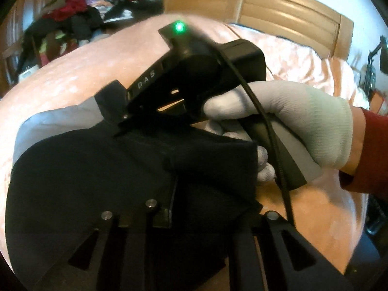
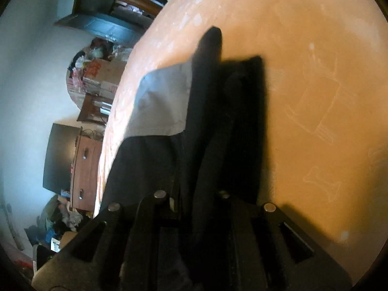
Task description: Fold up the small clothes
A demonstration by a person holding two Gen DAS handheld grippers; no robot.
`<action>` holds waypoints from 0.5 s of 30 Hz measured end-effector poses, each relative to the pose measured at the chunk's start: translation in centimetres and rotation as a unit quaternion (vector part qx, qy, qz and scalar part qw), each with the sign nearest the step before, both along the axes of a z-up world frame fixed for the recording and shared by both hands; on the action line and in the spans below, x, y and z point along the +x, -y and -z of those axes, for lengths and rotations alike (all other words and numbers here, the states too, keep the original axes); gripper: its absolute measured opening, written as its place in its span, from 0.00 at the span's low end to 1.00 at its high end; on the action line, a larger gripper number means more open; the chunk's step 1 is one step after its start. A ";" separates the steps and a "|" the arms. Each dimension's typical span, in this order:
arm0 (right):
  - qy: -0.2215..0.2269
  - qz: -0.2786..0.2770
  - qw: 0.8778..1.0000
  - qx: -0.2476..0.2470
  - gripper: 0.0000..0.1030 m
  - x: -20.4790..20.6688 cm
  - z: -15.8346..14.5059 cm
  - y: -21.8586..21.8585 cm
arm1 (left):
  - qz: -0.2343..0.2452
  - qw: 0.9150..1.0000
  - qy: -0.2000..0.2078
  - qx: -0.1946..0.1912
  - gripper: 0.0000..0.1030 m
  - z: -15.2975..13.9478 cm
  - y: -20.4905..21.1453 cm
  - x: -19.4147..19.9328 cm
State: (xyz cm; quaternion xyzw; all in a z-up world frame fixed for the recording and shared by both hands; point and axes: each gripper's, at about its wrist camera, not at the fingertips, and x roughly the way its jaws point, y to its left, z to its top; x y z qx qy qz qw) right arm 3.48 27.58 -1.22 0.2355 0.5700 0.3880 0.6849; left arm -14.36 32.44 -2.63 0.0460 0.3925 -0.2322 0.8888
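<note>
Both tongs [image 1: 145, 218] [image 2: 194, 206] pinch the black garment [image 1: 84, 169]; only left view shows the gloved hand [image 1: 303, 126].

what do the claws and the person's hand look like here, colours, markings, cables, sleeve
The right claw is matte black and angular, with white letters "DAS" on its side, a lit green light on top and a black cable trailing from it. The hand gripping it wears a pale grey knit glove and a dark red sleeve. The left claw shows black linkage bars with silver pivot pins.

A gloved hand [image 1: 286, 131] holds the right gripper [image 1: 121, 123] clamped on the black garment [image 1: 97, 169] over the orange bedspread [image 1: 97, 63].
</note>
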 end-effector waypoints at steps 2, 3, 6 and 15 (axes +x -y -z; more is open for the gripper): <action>-0.020 -0.003 1.000 0.006 0.12 0.4 0.6 0.1 | -0.004 1.000 -0.020 0.010 0.22 1.2 0.8 0.2; -0.028 -0.003 1.000 0.010 0.14 0.2 0.5 0.3 | -0.004 1.000 -0.022 0.011 0.24 1.2 1.5 -0.1; -0.026 -0.024 0.999 0.002 0.34 -1.7 -1.1 1.1 | 0.004 1.000 -0.010 0.012 0.24 -1.1 -0.1 -3.3; -0.014 -0.042 0.999 -0.006 0.45 -8.1 -2.8 2.3 | -0.090 0.993 0.070 -0.026 0.31 -6.3 -10.6 -17.0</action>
